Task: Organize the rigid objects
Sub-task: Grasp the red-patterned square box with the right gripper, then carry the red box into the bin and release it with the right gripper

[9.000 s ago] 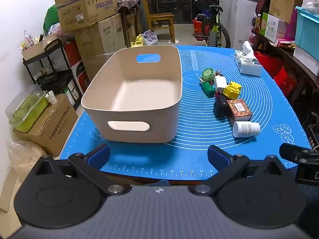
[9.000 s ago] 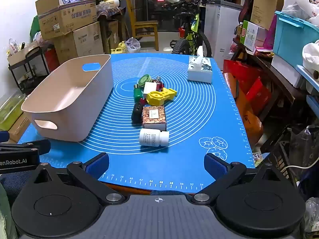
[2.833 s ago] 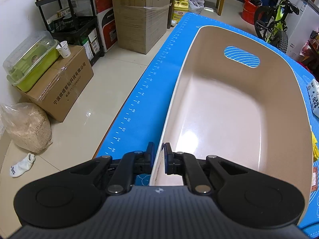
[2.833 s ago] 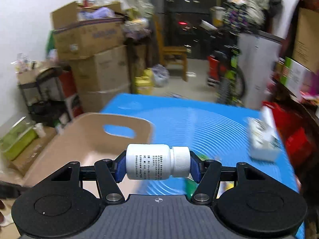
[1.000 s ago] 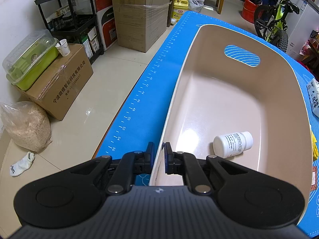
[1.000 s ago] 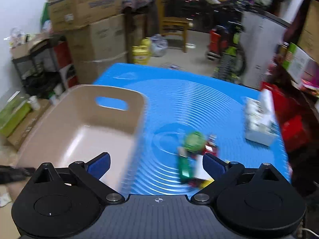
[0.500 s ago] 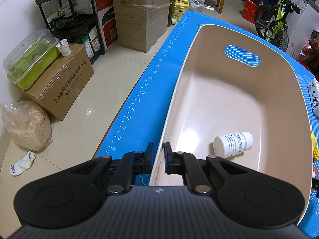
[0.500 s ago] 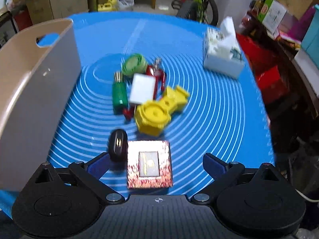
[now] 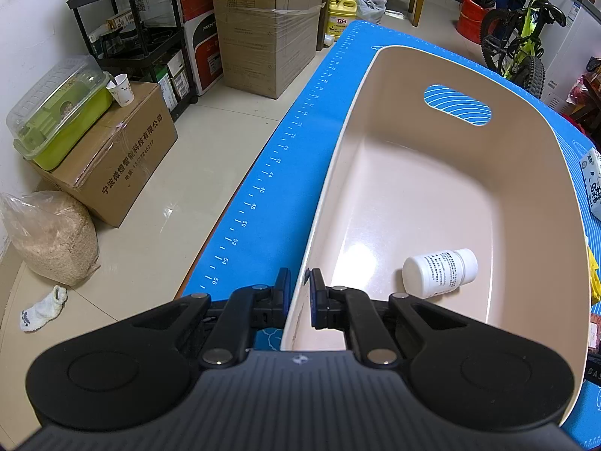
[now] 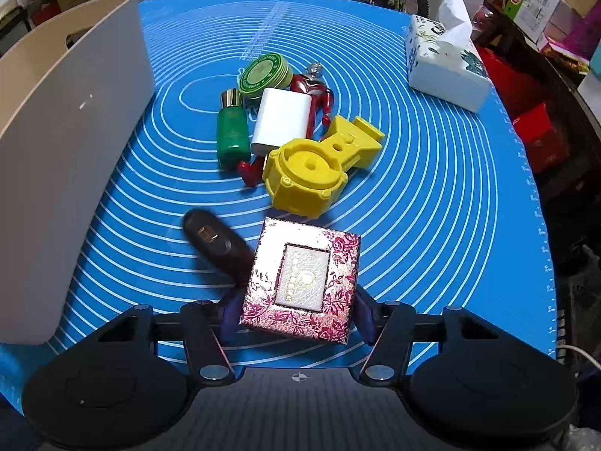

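Right wrist view: right gripper (image 10: pixel 296 315) jaws closed on patterned box (image 10: pixel 301 280)
Left gripper (image 9: pixel 298 293) jaws clamped the bin (image 9: pixel 533 173) rim; white bottle (image 9: pixel 439 268) lay inside

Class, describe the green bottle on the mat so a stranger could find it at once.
On the blue mat, look right of the beige bin to the cluster of small objects. The green bottle lies on its side at the cluster's left edge, beside the white block; it alone has a metallic cap.
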The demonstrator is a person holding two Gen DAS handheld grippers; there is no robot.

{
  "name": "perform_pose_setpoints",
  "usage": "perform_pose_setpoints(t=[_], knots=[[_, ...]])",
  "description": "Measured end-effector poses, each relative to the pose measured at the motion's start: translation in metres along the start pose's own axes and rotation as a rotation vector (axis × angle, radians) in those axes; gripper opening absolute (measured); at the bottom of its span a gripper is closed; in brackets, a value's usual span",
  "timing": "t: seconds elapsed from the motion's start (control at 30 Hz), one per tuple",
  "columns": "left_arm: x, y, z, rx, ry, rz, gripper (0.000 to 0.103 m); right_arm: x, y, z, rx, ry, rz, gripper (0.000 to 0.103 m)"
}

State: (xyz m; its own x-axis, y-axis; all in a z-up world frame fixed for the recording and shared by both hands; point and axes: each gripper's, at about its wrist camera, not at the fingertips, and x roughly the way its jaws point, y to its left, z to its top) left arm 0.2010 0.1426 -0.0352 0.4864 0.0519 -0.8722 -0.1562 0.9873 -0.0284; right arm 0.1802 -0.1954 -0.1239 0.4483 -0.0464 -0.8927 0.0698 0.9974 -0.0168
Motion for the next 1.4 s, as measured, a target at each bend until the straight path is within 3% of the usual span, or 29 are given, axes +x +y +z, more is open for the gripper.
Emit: perform_pose_setpoints(t=[0.47, 0.73, 1.07, 1.4], knots=[[0.000, 0.001, 0.000, -0.001, 0.000, -0.001, 0.012, -0.037, -0.015, 0.008, 0.075, -0.100, -0.030, 0.059], [0.000, 0.001, 0.000, -0.003, 0.000, 0.000, 0.012, -0.087, -0.009, 0.033, 0.070, -0.249, -0.013, 0.059], [-0.001, 0.003, -0.001, -0.003, 0.001, 0.001, 0.012, -0.131, 0.040, 0.071, 0.011, -0.440, 0.099, 0.059], [-0.001, 0.004, -0.002, -0.003, 0.001, 0.003, 0.012, -0.111, 0.118, 0.093, -0.131, -0.444, 0.208, 0.059]])
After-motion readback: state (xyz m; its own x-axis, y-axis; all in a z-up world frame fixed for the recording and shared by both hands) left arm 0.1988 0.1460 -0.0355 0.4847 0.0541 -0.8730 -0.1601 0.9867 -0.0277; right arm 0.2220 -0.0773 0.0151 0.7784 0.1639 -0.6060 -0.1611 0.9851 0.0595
